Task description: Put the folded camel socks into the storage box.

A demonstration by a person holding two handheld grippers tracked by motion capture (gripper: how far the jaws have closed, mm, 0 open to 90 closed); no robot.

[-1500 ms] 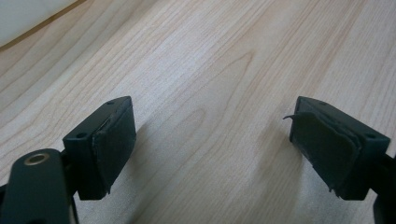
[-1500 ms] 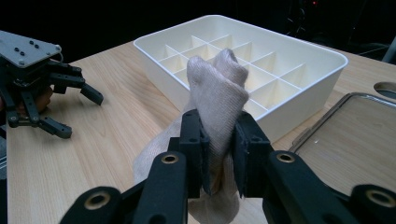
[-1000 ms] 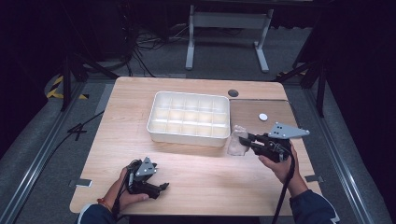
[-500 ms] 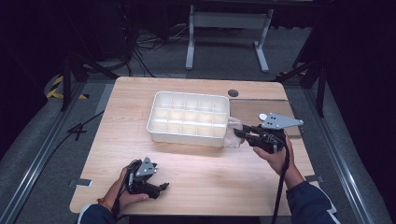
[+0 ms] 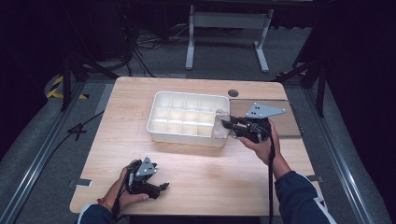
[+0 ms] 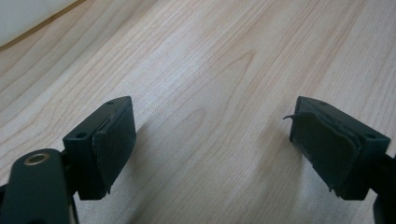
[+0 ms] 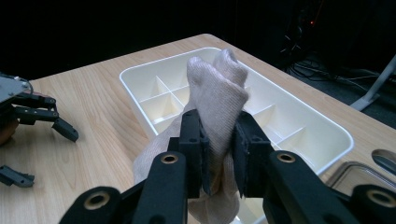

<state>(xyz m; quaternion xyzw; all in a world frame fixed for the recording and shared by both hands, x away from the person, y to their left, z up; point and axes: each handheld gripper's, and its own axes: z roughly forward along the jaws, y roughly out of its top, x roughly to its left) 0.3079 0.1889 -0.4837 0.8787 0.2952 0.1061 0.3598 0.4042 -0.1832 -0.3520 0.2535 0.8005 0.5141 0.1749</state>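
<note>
Now right gripper (image 7: 218, 154) fingers clamp beige sock (image 7: 217, 100), long axis upright, over tray (image 5: 161, 128).

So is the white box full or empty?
Empty. The tray compartments show bare bottoms; the right gripper holds the beige cloth beside its rim.

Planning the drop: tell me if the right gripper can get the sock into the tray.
Probably yes: the right gripper, shut on the sock, is at the tray edge, nothing between.
</note>
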